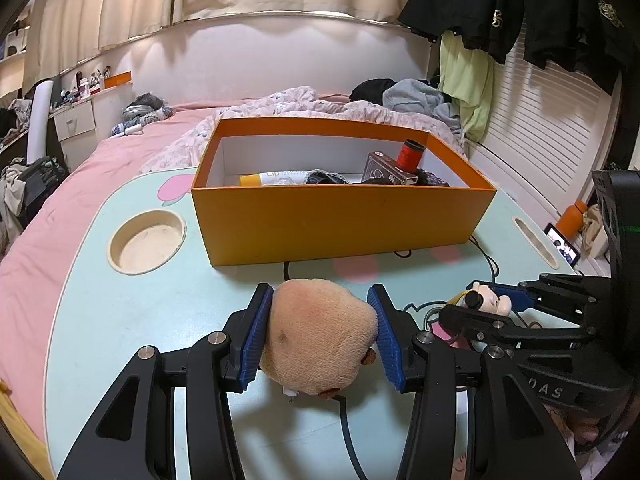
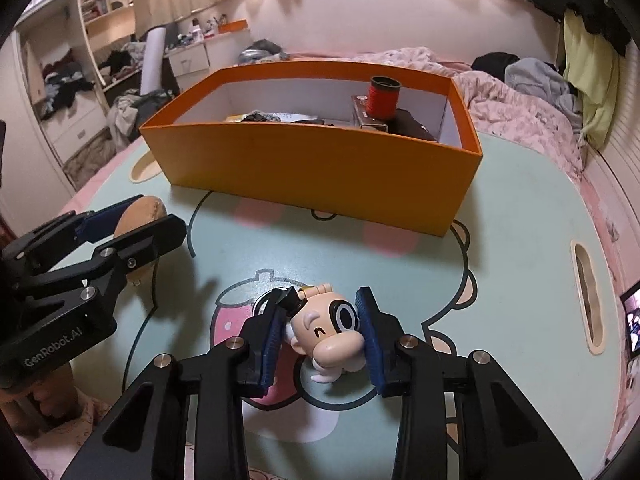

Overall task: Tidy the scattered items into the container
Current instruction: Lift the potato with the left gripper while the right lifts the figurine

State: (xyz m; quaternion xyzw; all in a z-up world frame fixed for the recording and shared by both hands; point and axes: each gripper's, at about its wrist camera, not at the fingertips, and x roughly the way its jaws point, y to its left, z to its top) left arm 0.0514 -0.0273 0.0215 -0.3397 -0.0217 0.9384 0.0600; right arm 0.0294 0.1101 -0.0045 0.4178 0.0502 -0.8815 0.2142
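An orange box [image 1: 340, 220] stands on the pale green lap table [image 1: 120, 320]; it also shows in the right wrist view [image 2: 312, 176]. Inside lie a red thread spool [image 1: 406, 155], a small metal case [image 1: 386, 168], a yellow-capped tube [image 1: 276, 179] and dark items. My left gripper [image 1: 320, 332] is shut on a tan plush toy [image 1: 316, 336], held just above the table in front of the box. My right gripper [image 2: 322, 334] is shut on a small cartoon figurine [image 2: 324, 328] with a big eye, near the table's front; the figurine also shows in the left wrist view [image 1: 486, 300].
The table has a round cup recess [image 1: 148, 240] at the left and a slot [image 2: 588, 296] at the right. It sits on a pink bed [image 1: 60, 220] with a crumpled quilt [image 2: 520, 112] behind. A phone [image 1: 562, 246] and an orange bottle [image 1: 572, 216] lie to the right.
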